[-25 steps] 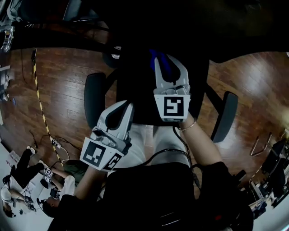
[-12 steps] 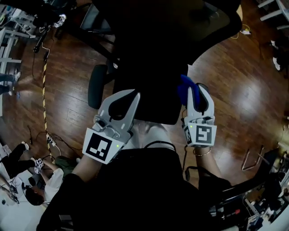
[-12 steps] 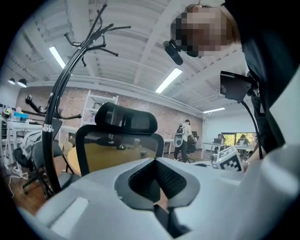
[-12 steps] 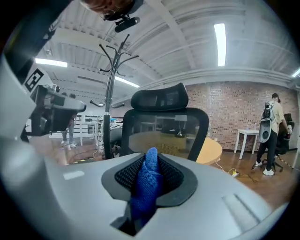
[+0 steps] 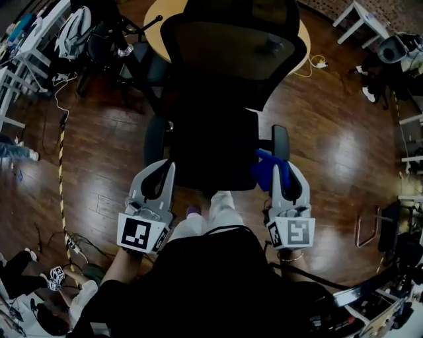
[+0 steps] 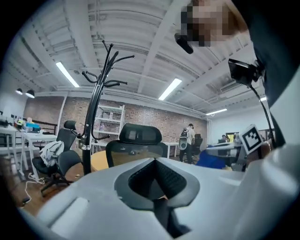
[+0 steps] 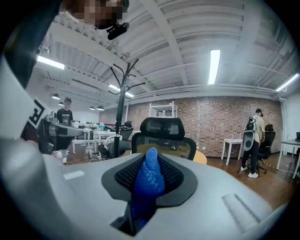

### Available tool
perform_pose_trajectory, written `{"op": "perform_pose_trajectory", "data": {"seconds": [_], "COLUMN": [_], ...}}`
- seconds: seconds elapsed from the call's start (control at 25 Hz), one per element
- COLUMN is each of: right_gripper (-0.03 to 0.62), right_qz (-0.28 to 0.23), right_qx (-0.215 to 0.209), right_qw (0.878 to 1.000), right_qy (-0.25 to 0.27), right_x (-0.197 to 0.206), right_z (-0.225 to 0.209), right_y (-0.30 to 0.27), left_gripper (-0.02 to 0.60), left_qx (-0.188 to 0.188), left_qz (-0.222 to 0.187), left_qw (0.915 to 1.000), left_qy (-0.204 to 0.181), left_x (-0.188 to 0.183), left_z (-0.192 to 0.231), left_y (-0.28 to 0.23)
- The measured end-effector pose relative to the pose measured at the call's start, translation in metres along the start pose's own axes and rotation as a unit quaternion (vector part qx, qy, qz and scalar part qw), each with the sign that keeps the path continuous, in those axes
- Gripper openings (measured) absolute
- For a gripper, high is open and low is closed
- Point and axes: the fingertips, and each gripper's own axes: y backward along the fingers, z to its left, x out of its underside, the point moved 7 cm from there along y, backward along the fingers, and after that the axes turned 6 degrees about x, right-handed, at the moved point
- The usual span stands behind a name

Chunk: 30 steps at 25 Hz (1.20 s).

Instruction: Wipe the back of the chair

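Wood floor point(image 5: 99, 165) is seen below, chair point(image 5: 231, 59) just ahead of the left tool point(image 5: 162, 173), which is closed, empty. Blue cloth point(image 5: 266, 170) is pinched in the right tool point(image 5: 285, 170).

A dark polished wooden floor point(image 5: 92, 158) spreads across an open office. A yellow-and-black striped line point(image 5: 61, 171) runs along it at the left, near white desks point(image 5: 20, 59). A round tan counter point(image 5: 153, 13) stands at the top. Farther off are a black coat stand point(image 6: 96, 93), white shelves point(image 6: 112, 119), a brick wall point(image 7: 225, 122) and a standing person point(image 7: 255, 140) wearing a backpack
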Motion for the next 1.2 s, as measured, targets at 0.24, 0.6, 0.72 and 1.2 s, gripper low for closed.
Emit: {"op": "perform_pose_trajectory", "data": {"seconds": [0.24, 0.6, 0.72, 1.2], "right_gripper": [0.072, 0.063, 0.060, 0.061], "right_qz": [-0.062, -0.073, -0.073, -0.070], "right_qx": [-0.018, -0.006, 0.011, 0.025], "right_qw": [0.998, 0.997, 0.997, 0.997], "right_qy": [-0.005, 0.002, -0.004, -0.005], "right_x": [-0.044, -0.064, -0.059, -0.062], "right_z": [0.027, 0.000, -0.012, -0.023], "right_y": [0.028, 0.060, 0.063, 0.071], "left_gripper": [0.008, 0.008, 0.008, 0.008], "left_qx": [-0.031, 0.022, 0.016, -0.003], "left_qz": [0.026, -0.009, -0.011, -0.001], "left_qw": [0.9987, 0.9986, 0.9987, 0.9988], "left_qy": [0.032, 0.048, 0.047, 0.048], "left_x": [-0.004, -0.041, -0.040, -0.040], "left_z": [-0.006, -0.066, -0.065, -0.064], "left_y": [0.009, -0.009, -0.008, 0.004]}}
